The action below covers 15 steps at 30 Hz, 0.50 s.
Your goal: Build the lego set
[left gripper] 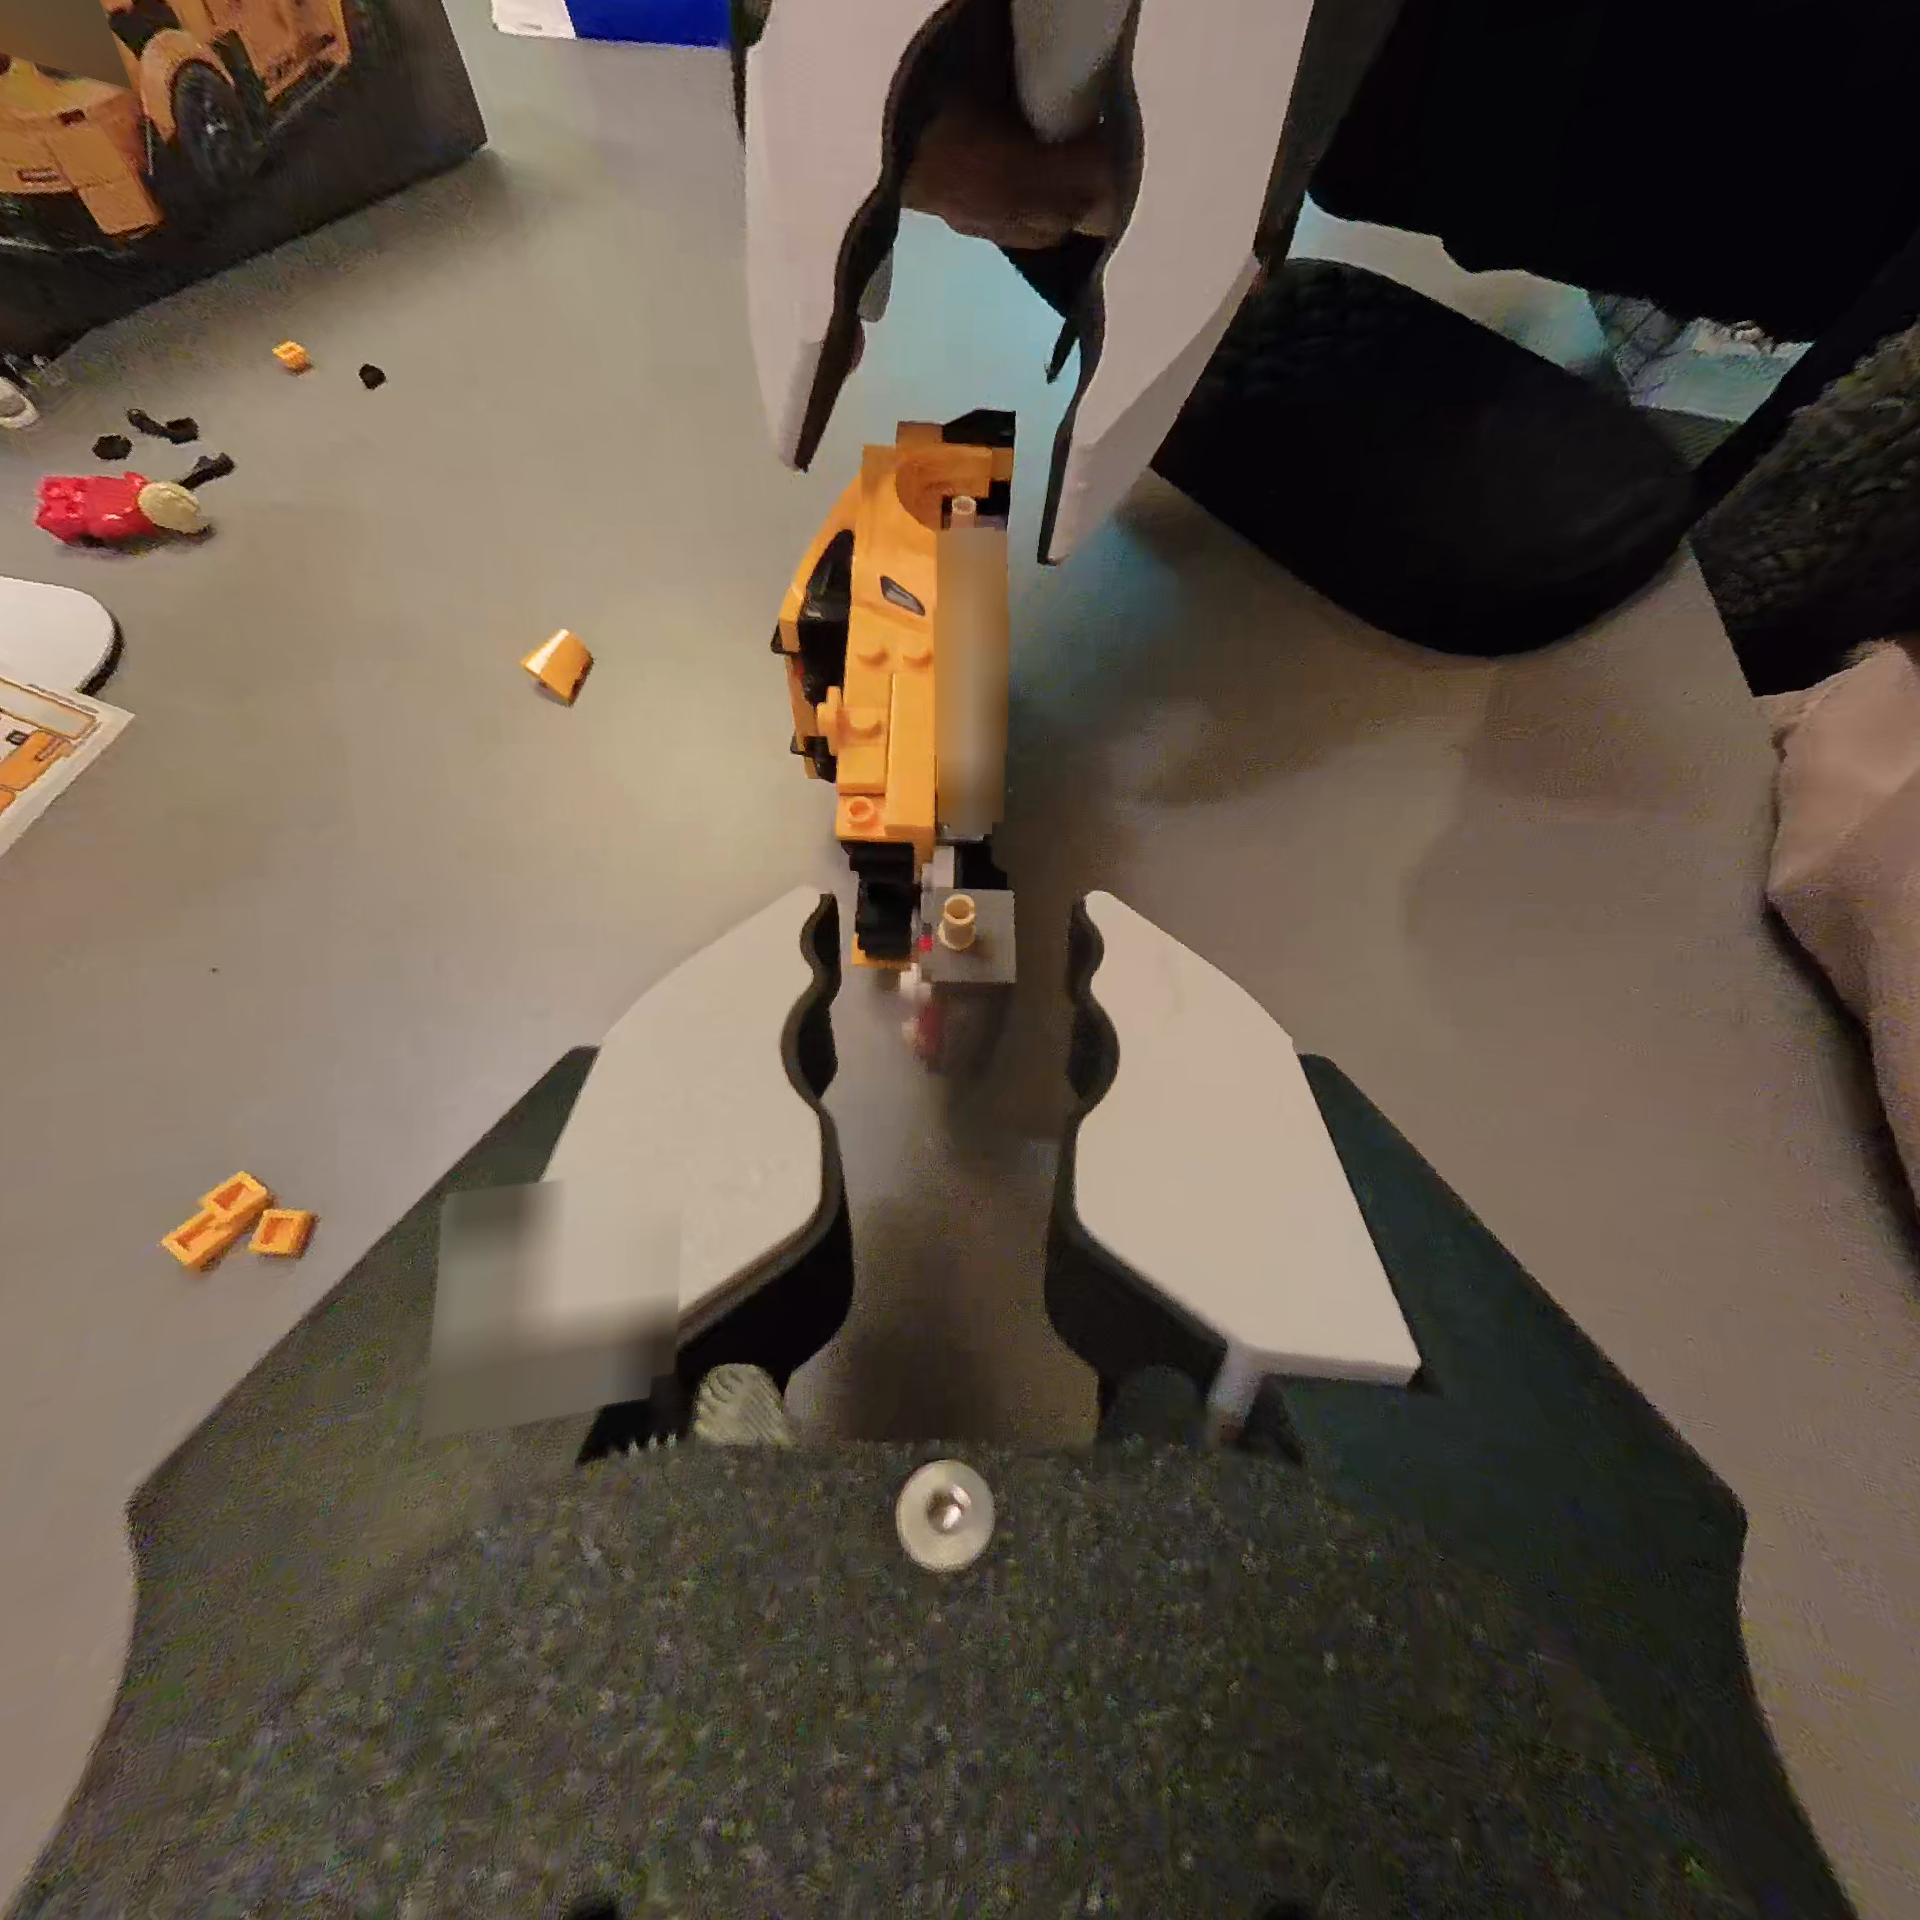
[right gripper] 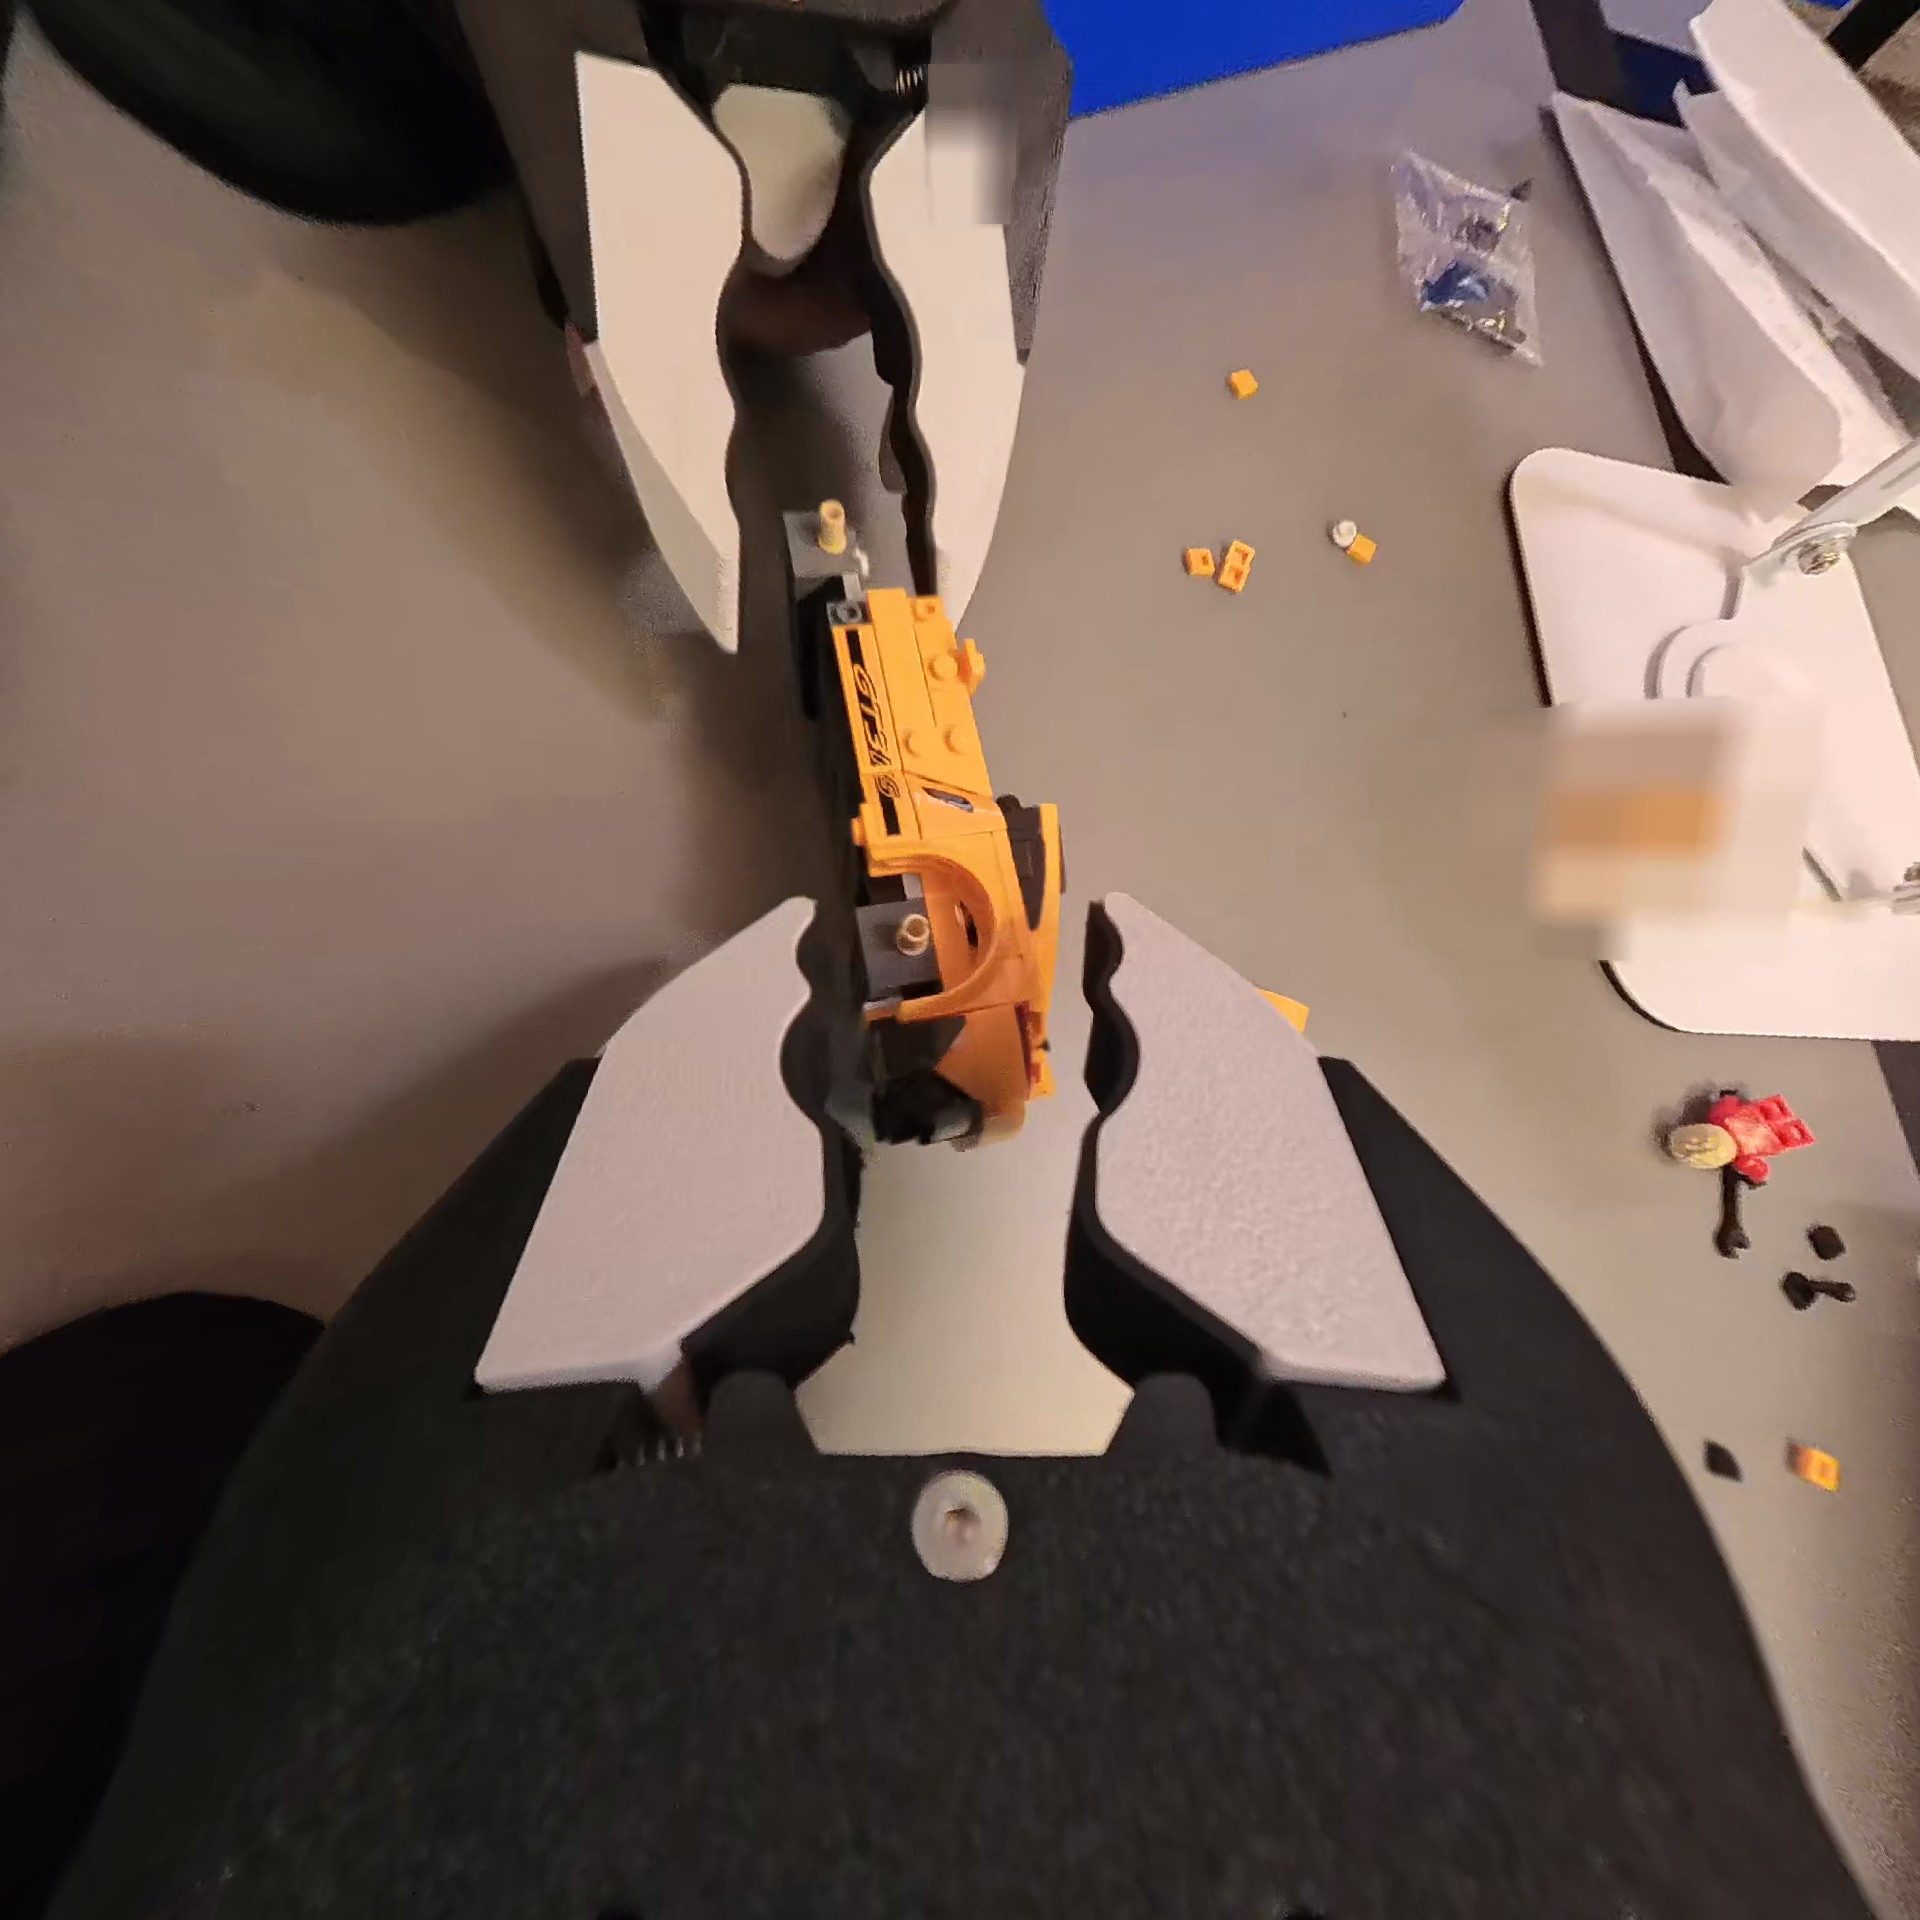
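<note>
Left claw [left gripper: 951, 904] part open astride near end of car [left gripper: 904, 665], pads clear; right claw [right gripper: 951, 914] likewise astride far end, gap at one pad; car on its side, long axis near-far, on table [left gripper: 416, 935].

Black lettering along orange brick car [right gripper: 883, 717] side, leaflet [left gripper: 47, 748] print seemingly too small to read

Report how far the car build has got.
Done: the orange car body looks assembled. In hand: it sits between the open left gripper and right gripper, with gaps showing beside it. Remaining: its axle pins carry no wheels, and loose bricks lie on the table.
</note>
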Motion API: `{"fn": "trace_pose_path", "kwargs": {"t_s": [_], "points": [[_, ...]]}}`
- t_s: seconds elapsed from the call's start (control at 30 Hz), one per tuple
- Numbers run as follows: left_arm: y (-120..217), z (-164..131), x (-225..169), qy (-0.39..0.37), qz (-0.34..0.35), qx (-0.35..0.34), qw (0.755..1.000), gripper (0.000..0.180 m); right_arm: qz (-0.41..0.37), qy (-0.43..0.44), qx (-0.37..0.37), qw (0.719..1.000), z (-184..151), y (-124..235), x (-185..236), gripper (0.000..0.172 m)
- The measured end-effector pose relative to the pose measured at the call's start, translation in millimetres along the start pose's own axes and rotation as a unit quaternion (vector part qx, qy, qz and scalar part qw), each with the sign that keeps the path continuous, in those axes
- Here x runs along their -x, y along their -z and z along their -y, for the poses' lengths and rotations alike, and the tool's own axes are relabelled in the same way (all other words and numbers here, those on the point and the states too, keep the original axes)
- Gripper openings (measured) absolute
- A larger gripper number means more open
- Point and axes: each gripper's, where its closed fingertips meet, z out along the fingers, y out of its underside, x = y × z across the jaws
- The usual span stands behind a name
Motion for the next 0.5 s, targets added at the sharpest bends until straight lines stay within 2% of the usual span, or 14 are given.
{"fn": "trace_pose_path", "kwargs": {"t_s": [0.1, 0.17, 0.3, 0.4, 0.5], "points": [[10.0, 7.7, -0.2, 0.012, 0.0, -0.02, 1.0, 0.044, -0.021, -0.038, -0.022, 0.999, 10.8, 11.6, 2.9, 0.048], [17.0, 12.1, 1.1, 0.015, 0.008, -0.032, 0.999, 0.043, -0.044, -0.08, -0.02, 0.996, 21.4, 18.8, 5.4, 0.044], [28.8, 13.3, 19.1, 0.05, 0.076, -0.027, 0.995, 0.021, -0.087, -0.215, 0.009, 0.973, 43.2, 16.6, 16.1, 0.0], [34.7, 10.1, 29.1, 0.109, 0.129, -0.029, 0.985, 0.0, -0.111, -0.253, 0.031, 0.96, 46.0, 5.4, 27.2, 0.0], [41.3, 10.7, 26.8, 0.136, 0.152, -0.044, 0.978, 0.0, -0.141, -0.297, 0.043, 0.943, 40.9, -4.5, 29.8, 0.0]]}}
